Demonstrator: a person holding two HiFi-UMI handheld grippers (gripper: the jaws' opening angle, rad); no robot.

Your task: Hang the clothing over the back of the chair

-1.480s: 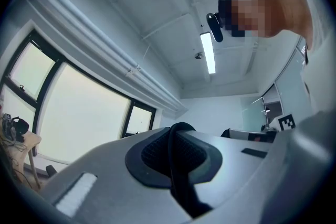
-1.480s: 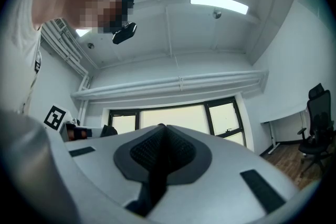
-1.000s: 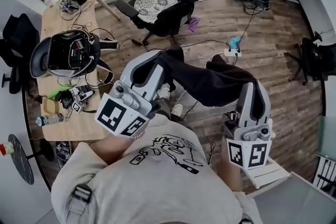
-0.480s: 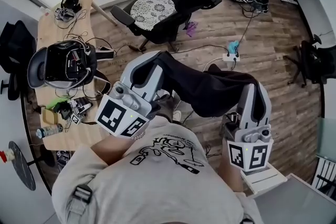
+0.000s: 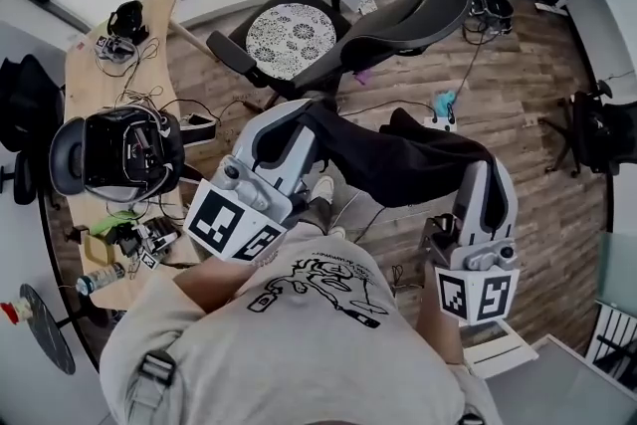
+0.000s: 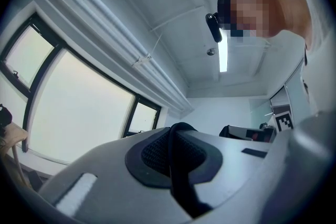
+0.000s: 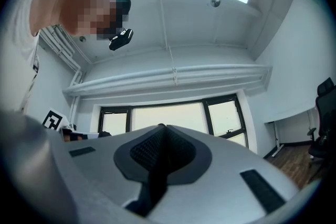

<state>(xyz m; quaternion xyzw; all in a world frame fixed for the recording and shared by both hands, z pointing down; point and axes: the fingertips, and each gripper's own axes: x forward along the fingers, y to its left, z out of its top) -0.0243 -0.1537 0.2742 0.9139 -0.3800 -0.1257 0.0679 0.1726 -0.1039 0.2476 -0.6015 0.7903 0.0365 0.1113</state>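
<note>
A black garment point(image 5: 398, 159) hangs stretched between my two grippers, above the wooden floor, in the head view. My left gripper point(image 5: 317, 106) is shut on its left end, and a black strip of the cloth point(image 6: 177, 176) shows pinched between the jaws. My right gripper point(image 5: 485, 164) is shut on the right end, with dark cloth point(image 7: 156, 170) in its closed jaws. The black office chair point(image 5: 398, 15) stands just beyond the garment, its backrest towards me and a patterned cushion point(image 5: 289, 27) on the seat. Both grippers point slightly upward.
A wooden desk point(image 5: 85, 65) at the left carries a black open bag point(image 5: 119, 149), cables and a bottle point(image 5: 100, 279). A power strip point(image 5: 438, 119) with cords lies on the floor behind the garment. Another black chair point(image 5: 597, 124) stands at the right edge.
Both grippers, still holding the garment, have moved forward towards the office chair, which now looks larger and closer. The desk has slid down the picture.
</note>
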